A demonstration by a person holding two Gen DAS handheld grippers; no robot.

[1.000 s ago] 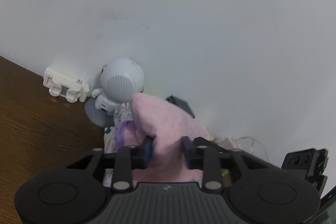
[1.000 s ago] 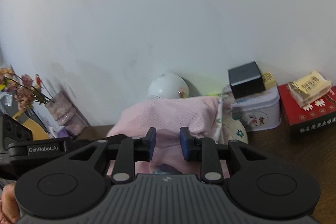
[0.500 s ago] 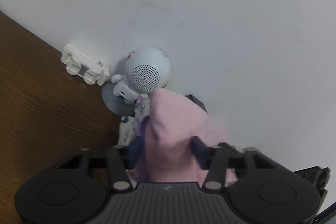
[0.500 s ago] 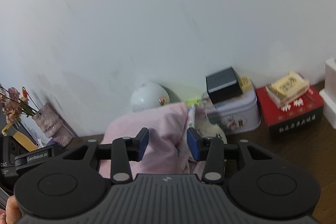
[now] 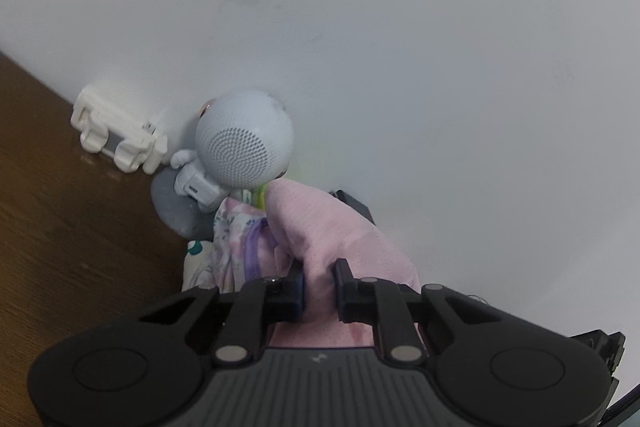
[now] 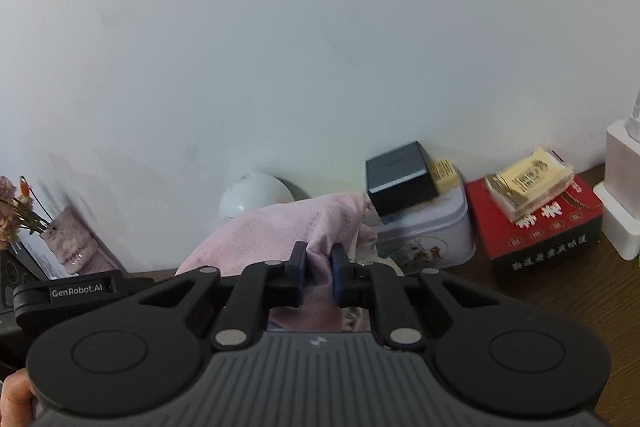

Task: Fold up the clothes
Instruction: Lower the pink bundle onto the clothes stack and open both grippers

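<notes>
both grippers are clamping onto the pink garment (image 5: 320, 227) at once. left gripper (image 5: 319, 285): jaws closing, pink cloth bunching between the pads, looks like it's biting. right gripper (image 6: 319, 275): same, jaws closing on a fold of the same cloth (image 6: 288, 227).

garment is sitting on the wooden table (image 5: 60, 247), heaped just in front of the round white speaker (image 5: 245, 139) at the wall, with a floral cloth (image 5: 234, 243) lying under it on the speaker side.

reading this as the pick-up for a fold: two edge points being pinched. next move is probably calling for lifting both together and pulling apart to tension the cloth before laying it over; grips need to finish seating first.

hard to tell:
- which part of the garment each pinch is on, the gripper bodies are hiding the lower cloth
- whether the floral cloth is getting caught too
- the garment's full outline, cut off below both views
</notes>
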